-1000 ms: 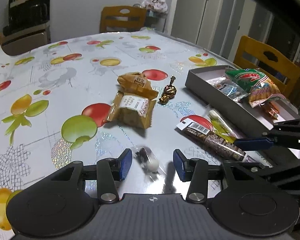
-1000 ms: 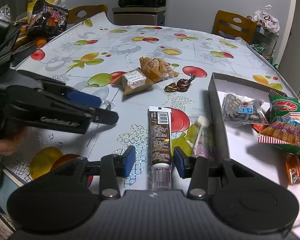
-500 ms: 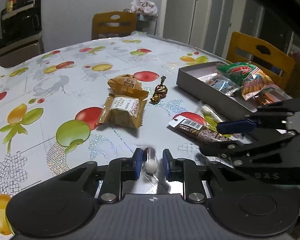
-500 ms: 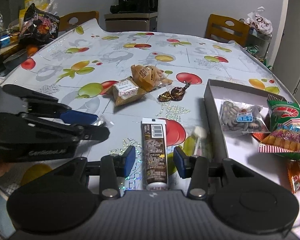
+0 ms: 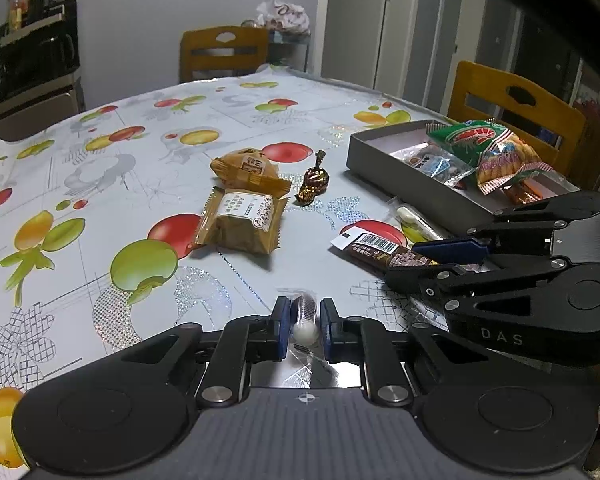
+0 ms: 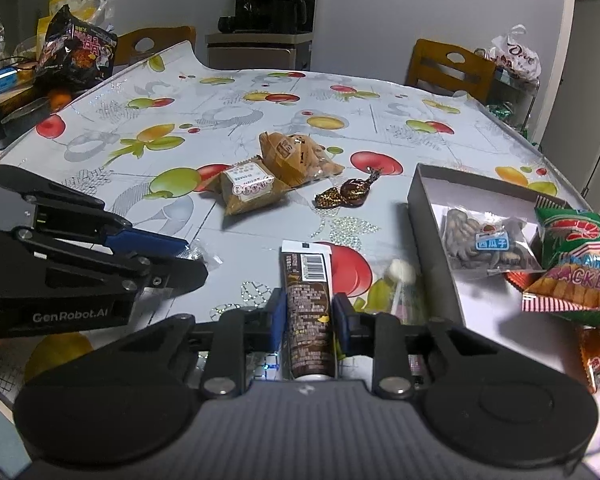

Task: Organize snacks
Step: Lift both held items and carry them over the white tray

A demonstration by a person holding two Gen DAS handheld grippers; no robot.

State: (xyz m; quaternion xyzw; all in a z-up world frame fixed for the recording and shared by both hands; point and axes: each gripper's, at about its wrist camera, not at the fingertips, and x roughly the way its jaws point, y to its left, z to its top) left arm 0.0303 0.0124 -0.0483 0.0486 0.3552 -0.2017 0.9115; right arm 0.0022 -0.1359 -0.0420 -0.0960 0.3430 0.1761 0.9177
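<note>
Down at the near edge of the fruit-print table (image 5: 100, 152), the left gripper (image 5: 305, 322) has its blue pads clamped on a small clear-wrapped white candy (image 5: 305, 330), tilted forward and downward over the cloth. Beside it the right gripper (image 6: 309, 318) points down at a similar slant; its jaws are closing, with the pads against both sides of a long brown chocolate bar (image 6: 308, 292) lying flat on the table. Just right of that bar lies a white lollipop (image 6: 400, 272), and then the grey box (image 6: 428, 216), which holds a bag of seeds (image 6: 484, 240) and a prawn cracker bag (image 6: 580, 256). Farther out sit two tan pastry packets (image 6: 252, 188) and a brown foil candy (image 6: 350, 193), well apart from both grippers. Only the right wrist view shows the black noodle packet (image 6: 78, 50) beyond the table's far left corner.
</note>
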